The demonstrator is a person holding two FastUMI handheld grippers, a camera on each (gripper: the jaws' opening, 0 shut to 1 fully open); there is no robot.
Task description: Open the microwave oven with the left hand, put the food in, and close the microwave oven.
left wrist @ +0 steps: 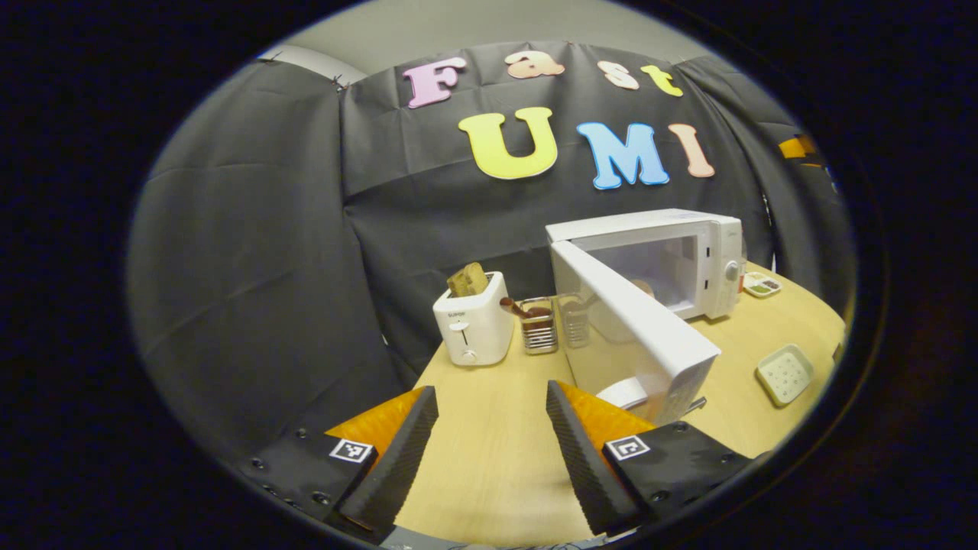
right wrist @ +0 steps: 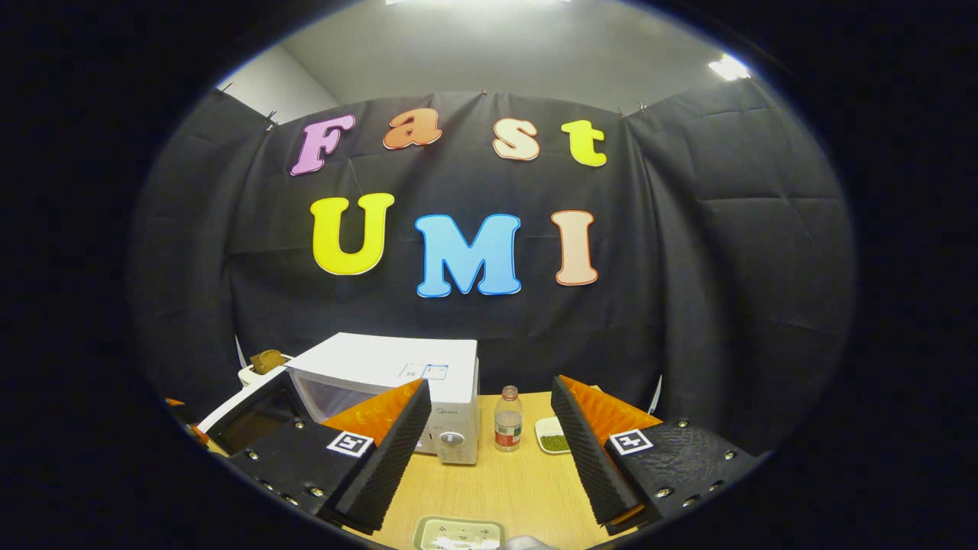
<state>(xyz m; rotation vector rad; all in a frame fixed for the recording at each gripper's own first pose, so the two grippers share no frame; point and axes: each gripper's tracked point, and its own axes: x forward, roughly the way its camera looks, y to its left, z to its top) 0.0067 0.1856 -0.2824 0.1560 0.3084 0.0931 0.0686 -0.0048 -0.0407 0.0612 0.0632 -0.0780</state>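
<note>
The white microwave [left wrist: 710, 263] stands at the back right of the wooden table, its door [left wrist: 638, 328] swung wide open toward me. Something tan [left wrist: 644, 286] shows inside the cavity; I cannot tell what it is. My left gripper [left wrist: 490, 391] is open over the table with nothing between its fingers, and the door's free edge lies just right of its right finger [left wrist: 581, 451]. In the right gripper view the microwave [right wrist: 397, 370] sits low left with its open door [right wrist: 248, 416] beside it. My right gripper [right wrist: 489, 383] is open and holds nothing.
A white toaster [left wrist: 474, 321] with bread stands left of the microwave, with two glass holders [left wrist: 539, 325] beside it. A square pale dish [left wrist: 785, 373] and a small sectioned dish [left wrist: 762, 285] lie to the right. A bottle [right wrist: 508, 420] and a dish of green bits [right wrist: 553, 435] stand beside the microwave.
</note>
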